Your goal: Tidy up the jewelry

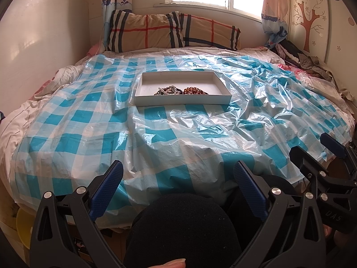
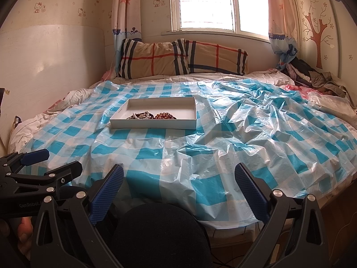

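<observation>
A shallow white box [image 1: 142,82] [image 2: 121,112] lies on the blue-and-white checked plastic sheet [image 1: 89,120] [image 2: 156,147] that covers the bed. Inside it, near its front wall, sit a dark bracelet with a white pearl string [image 1: 168,91] [image 2: 140,116] on the left and an amber bead bracelet [image 1: 194,91] [image 2: 164,116] on the right. My left gripper [image 1: 178,174] and my right gripper [image 2: 178,176] are both open and hold nothing. They hover over the near edge of the bed, well short of the box. Each also shows in the other's view: the right gripper [image 1: 312,144], the left gripper [image 2: 62,159].
Two plaid pillows [image 1: 145,31] [image 2: 156,59] lean under the window at the head of the bed. A heap of clothes [image 1: 308,60] [image 2: 312,73] lies at the far right corner. The sheet is crumpled on the right. The person's dark-clothed knee [image 1: 178,223] [image 2: 156,230] sits below the grippers.
</observation>
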`<state>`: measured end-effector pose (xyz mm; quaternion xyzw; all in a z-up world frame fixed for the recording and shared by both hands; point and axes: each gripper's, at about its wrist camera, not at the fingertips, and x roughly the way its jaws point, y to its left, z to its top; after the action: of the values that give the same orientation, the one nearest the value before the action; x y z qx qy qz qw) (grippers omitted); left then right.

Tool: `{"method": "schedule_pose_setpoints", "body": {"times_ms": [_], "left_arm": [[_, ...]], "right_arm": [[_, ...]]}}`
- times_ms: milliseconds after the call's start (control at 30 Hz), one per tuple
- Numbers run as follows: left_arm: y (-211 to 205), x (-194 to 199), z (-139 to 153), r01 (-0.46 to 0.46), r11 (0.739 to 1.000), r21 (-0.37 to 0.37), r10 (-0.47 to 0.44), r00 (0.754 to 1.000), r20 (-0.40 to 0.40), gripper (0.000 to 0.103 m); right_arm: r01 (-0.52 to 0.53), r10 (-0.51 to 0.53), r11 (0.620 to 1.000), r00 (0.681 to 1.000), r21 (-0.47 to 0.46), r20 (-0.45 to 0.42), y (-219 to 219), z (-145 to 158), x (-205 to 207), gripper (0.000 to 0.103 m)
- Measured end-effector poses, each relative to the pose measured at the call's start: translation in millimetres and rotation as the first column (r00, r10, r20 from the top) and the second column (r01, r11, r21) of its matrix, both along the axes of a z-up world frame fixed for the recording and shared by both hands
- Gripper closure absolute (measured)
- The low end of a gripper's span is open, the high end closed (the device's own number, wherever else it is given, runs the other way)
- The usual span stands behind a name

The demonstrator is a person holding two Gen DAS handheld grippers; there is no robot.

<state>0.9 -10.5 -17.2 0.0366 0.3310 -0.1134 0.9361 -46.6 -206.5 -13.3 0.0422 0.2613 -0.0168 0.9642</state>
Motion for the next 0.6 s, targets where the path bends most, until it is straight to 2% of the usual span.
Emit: {"method": "schedule_pose_setpoints", "body": {"times_ms": [600], "left_arm": [[-0.4, 0.6, 0.5, 0.0, 1.0, 0.0, 0.0, 1.0, -0.002, 0.008]], "right_arm": [[0.0, 0.0, 1.0, 1.0, -0.004, 0.0, 1.2, 0.4, 0.1, 0.008]]}}
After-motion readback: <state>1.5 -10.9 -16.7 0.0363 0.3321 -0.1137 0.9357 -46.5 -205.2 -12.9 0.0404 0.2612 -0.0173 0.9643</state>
